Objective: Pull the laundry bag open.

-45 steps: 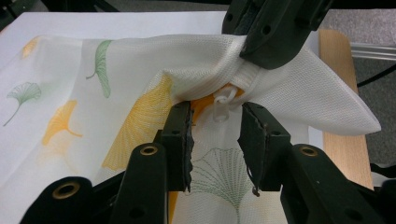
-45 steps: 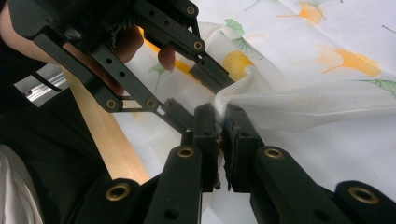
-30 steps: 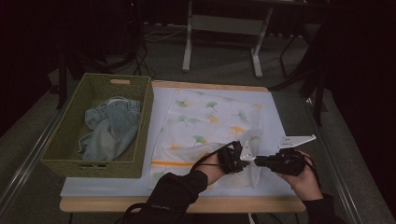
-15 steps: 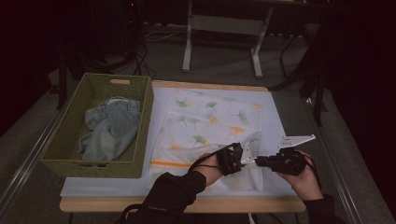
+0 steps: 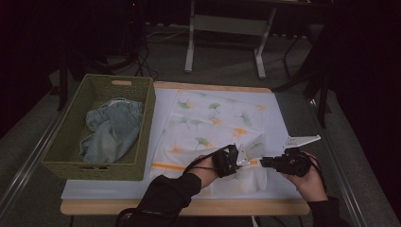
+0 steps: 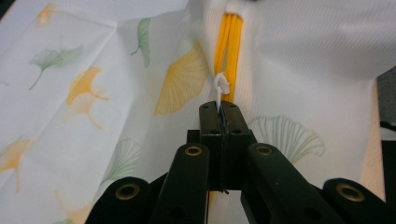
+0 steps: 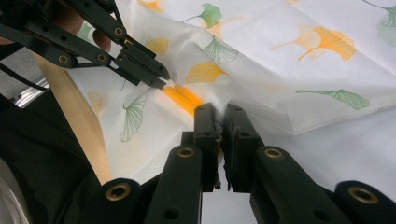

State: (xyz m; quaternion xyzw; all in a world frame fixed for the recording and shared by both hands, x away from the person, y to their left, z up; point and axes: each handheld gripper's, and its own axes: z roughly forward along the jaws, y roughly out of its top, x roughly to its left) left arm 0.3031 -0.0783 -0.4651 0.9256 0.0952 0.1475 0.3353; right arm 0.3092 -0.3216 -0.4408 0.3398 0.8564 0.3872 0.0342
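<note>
A white cloth (image 5: 213, 123) printed with green and orange ginkgo leaves lies spread on the table, with an orange stripe (image 6: 229, 42) near its front edge. My left gripper (image 6: 219, 106) is shut on a small white plastic tag loop (image 6: 220, 86) that sticks out of the cloth by the stripe. In the high view the left gripper (image 5: 239, 158) lies over the cloth's front part. My right gripper (image 7: 219, 114) is shut on a raised fold of the cloth beside the stripe, facing the left gripper (image 7: 161, 79) closely. The right gripper (image 5: 262, 162) points left in the high view.
A green woven basket (image 5: 120, 82) stands at the table's left, holding a crumpled blue denim garment (image 5: 111, 130). The wooden front edge of the table (image 5: 189, 206) runs below both hands. Metal frame legs (image 5: 191, 42) stand on the floor beyond the table.
The two grippers stand slightly further apart than a second ago, with the cloth fold between them. Nothing else has moved.
</note>
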